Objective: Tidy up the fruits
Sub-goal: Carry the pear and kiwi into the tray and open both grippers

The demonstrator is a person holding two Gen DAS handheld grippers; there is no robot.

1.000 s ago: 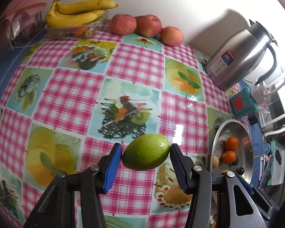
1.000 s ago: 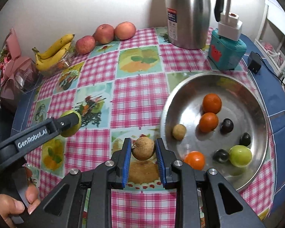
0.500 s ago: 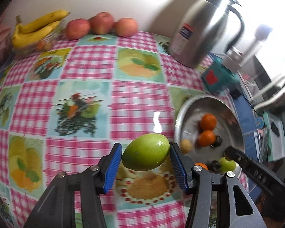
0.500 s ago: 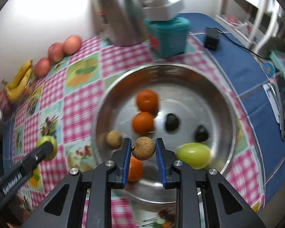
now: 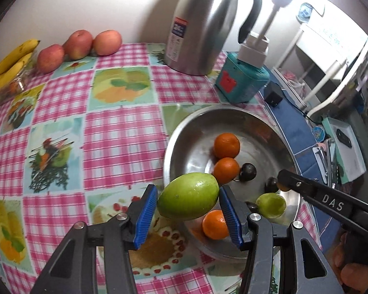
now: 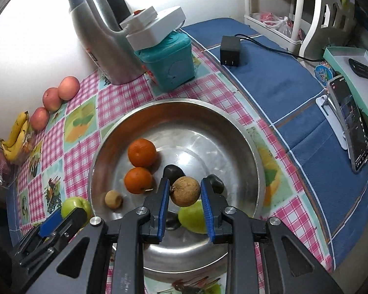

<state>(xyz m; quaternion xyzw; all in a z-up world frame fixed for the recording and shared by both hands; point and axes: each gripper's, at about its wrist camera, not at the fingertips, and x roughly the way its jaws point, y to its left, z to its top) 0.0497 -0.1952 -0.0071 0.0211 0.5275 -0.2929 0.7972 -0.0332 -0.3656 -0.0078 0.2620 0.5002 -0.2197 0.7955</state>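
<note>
The left hand-held gripper [image 5: 188, 199] is clamping a smooth oval green fruit [image 5: 188, 199]; the right hand-held gripper [image 6: 185, 196] is gripping a rough round brown fruit [image 6: 185, 191] over the shiny steel bowl [image 6: 233, 127].

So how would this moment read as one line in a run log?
left gripper: shut on green fruit, at bowl rim | right gripper: shut on brown fruit, over bowl | neither dropped yet

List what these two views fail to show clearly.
- Third orange: partly hidden by the left gripper's finger in the left view, unseen in the right.
- Green fruit in the bowl: half covered by the right gripper.
- Kettle top: cut off by the right view's edge.
- Kettle label: too small to read.
</note>
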